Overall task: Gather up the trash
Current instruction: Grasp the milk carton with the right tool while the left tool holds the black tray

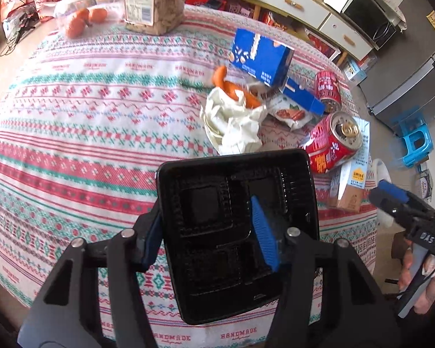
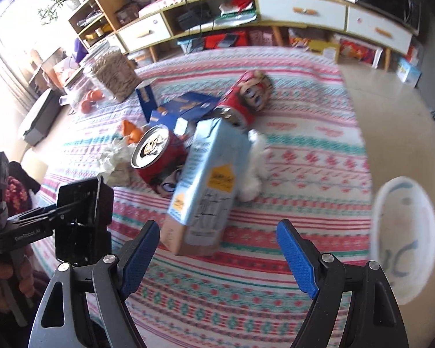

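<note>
A table under a patterned cloth is seen before low cabinets; cans, cartons and tissue are heaped mid-cloth. The left gripper is clamped on a black tray's wall. The right gripper is held wide, empty, near the carton.

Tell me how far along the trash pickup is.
Early on; nothing looks binned yet. In hand: the left claw grips the black compartment tray. The right claw is open and empty, pointing at the light blue carton. Left: red cans, blue box, crumpled tissue, peels.
</note>
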`<state>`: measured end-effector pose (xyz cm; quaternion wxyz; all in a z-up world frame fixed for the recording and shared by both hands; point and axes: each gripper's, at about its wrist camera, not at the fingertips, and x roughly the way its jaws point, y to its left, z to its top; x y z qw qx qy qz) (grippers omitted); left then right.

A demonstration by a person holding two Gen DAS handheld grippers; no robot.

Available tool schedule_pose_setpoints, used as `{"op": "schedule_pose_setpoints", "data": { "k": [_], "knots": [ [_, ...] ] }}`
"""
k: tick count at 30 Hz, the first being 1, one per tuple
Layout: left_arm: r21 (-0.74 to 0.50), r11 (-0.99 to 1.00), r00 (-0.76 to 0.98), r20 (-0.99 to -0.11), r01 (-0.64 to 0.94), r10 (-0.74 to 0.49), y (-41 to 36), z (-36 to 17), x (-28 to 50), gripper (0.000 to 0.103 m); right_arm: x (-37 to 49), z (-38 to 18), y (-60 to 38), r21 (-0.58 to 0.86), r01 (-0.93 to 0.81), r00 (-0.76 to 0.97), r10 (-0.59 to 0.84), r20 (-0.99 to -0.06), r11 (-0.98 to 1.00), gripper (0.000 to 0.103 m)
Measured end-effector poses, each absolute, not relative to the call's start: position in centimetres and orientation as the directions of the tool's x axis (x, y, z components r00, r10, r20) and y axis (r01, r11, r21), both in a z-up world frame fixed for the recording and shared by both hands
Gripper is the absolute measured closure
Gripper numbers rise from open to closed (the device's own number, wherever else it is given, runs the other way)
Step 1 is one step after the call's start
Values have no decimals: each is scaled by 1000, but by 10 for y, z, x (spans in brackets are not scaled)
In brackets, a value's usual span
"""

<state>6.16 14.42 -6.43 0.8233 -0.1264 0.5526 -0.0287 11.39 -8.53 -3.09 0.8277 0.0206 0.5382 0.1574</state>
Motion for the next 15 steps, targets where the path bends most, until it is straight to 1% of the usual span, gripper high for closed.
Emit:
{"op": "schedule_pose_setpoints", "data": {
  "k": [3, 7, 11, 13, 15],
  "knots": [
    [-254, 963, 381, -902, -95, -201, 143, -65, 60, 45, 121, -41, -80, 230, -231, 344, 301, -890, 945, 19],
    [-263, 961, 368, -904, -85, -215, 140, -64, 58, 45, 130, -52, -79, 260, -214, 313, 318, -895, 942, 22],
    [-274, 959, 353, -906, -75, -232, 138, -66, 55, 45, 137, -64, -78, 317, -208, 274, 366, -889, 925, 31],
    [-277, 958, 349, -907, -72, -236, 137, -64, 54, 45, 140, -69, -74, 357, -215, 248, 404, -880, 909, 41],
    [-277, 959, 349, -907, -67, -238, 135, -63, 53, 45, 139, -69, -71, 358, -230, 248, 410, -877, 905, 42]
  ]
}}
